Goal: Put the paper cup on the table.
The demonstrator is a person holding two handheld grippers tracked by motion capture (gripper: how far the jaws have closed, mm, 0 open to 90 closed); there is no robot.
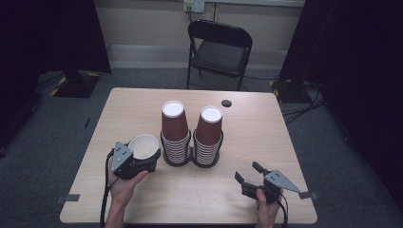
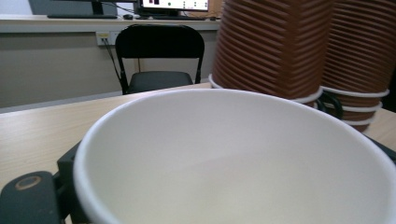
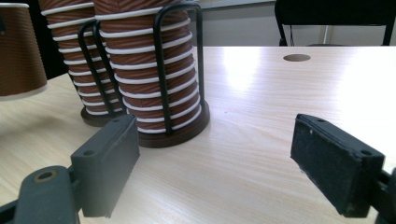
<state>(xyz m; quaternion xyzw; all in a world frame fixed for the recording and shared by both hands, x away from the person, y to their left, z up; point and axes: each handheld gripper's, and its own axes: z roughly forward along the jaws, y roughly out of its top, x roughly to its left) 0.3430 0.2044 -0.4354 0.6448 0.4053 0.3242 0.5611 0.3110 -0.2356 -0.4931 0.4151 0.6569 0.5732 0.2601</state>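
Cup held by the left gripper, stacks just beside it.
The left gripper point(image 1: 142, 164) holds a cup point(image 1: 143, 146) upright, low over the table point(image 1: 142, 102); it could knock the stacks point(image 1: 192, 142) or crush its thin wall. The cup is brown and ribbed, white inside, seemingly empty. The right gripper point(image 1: 250, 173) stands wide, empty.

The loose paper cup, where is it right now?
In the high view the paper cup sits mouth-up in the left gripper at the table's left front, just left of the left cup stack.
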